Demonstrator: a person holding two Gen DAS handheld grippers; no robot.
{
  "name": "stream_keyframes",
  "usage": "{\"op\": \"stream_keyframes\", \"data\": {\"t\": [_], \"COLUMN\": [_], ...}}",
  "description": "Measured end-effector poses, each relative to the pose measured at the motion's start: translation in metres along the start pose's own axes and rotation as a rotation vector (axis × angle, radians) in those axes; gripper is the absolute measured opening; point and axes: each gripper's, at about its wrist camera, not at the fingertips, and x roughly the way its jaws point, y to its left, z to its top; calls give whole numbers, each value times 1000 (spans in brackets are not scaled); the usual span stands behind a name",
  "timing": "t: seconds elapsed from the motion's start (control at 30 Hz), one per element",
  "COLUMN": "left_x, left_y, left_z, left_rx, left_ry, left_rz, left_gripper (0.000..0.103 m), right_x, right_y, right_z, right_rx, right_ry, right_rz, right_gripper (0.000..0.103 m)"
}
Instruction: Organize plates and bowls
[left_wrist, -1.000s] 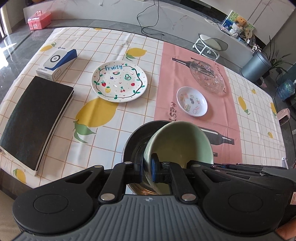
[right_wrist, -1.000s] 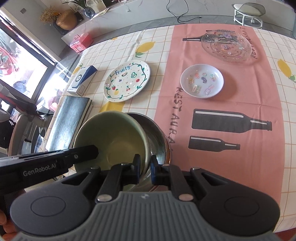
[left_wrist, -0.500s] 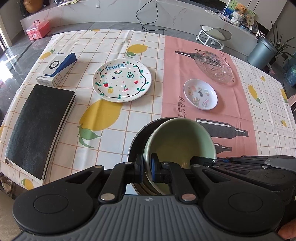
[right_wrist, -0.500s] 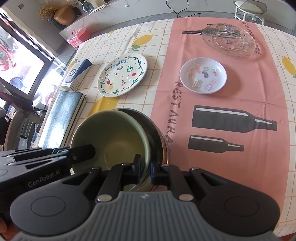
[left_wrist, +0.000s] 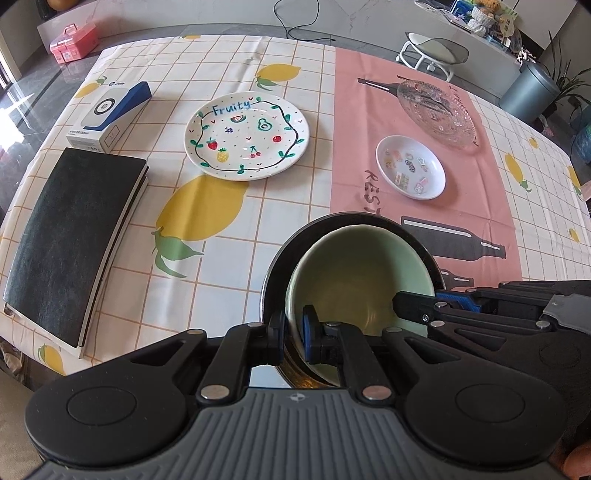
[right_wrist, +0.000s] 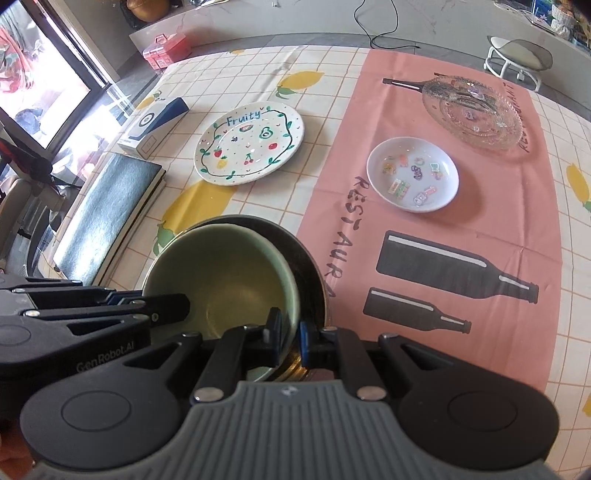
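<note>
Green bowl (left_wrist: 354, 273) is gripped at its rim by left gripper (left_wrist: 293, 330) and right gripper (right_wrist: 290, 338), fingers clamped, nested in dark bowl (right_wrist: 306, 258).

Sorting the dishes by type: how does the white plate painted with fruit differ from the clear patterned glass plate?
The white fruit-painted plate is opaque ceramic with "Fruity" lettering; the clear glass plate is see-through and textured. The painted plate lies on the lemon-checked cloth, the glass one on the pink panel. Both are round, lie flat and are ungripped.
</note>
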Motion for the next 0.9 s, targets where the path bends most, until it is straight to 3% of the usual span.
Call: {"op": "stream_keyframes", "data": {"t": [0.2, 0.57, 0.9], "left_x": [1, -7, -23], "left_y": [-1, -7, -4], "left_z": [1, 3, 6], "left_rx": [13, 67, 51], "left_ry": [-1, -1, -57], "left_rz": [2, 10, -1], "left_gripper": [11, 14, 16], "right_x": [2, 1, -14], "right_y": [13, 12, 9], "right_z": [0, 1, 1], "right_rx": [-95, -93, -55], "right_ry": [-8, -13, -51], "right_rz": [-66, -70, -19], "right_gripper": [7, 9, 28]}}
